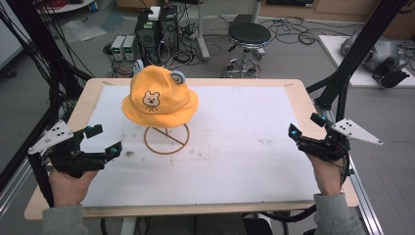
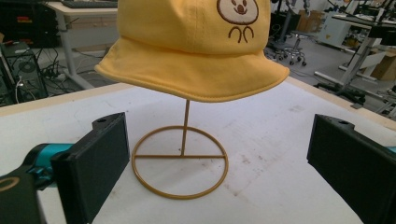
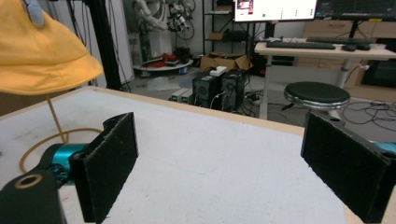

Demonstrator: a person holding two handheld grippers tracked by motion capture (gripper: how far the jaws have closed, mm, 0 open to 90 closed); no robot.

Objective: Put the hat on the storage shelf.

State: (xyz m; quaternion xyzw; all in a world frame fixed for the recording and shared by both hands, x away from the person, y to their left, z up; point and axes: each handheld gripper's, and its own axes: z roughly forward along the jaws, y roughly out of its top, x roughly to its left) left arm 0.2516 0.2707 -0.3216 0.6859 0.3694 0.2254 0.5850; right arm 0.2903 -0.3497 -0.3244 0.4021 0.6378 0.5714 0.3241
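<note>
A yellow bucket hat [image 1: 159, 98] with a bear face and small grey ears sits on a thin gold wire stand [image 1: 166, 139], whose ring base rests on the white mat. My left gripper [image 1: 103, 139] hovers low at the table's left, left of the stand, jaws open and empty. In the left gripper view the hat [image 2: 196, 44] and the stand [image 2: 181, 161] lie straight ahead between the wide jaws. My right gripper [image 1: 307, 125] is near the table's right edge, open and empty. From the right gripper view the hat [image 3: 39, 46] hangs at far left.
The white mat [image 1: 235, 142] covers most of the wooden table [image 1: 88, 95]. Black frame posts [image 1: 359, 46] stand at both sides. Behind the table are computer cases [image 1: 156, 29], a black stool [image 1: 248, 36] and floor cables.
</note>
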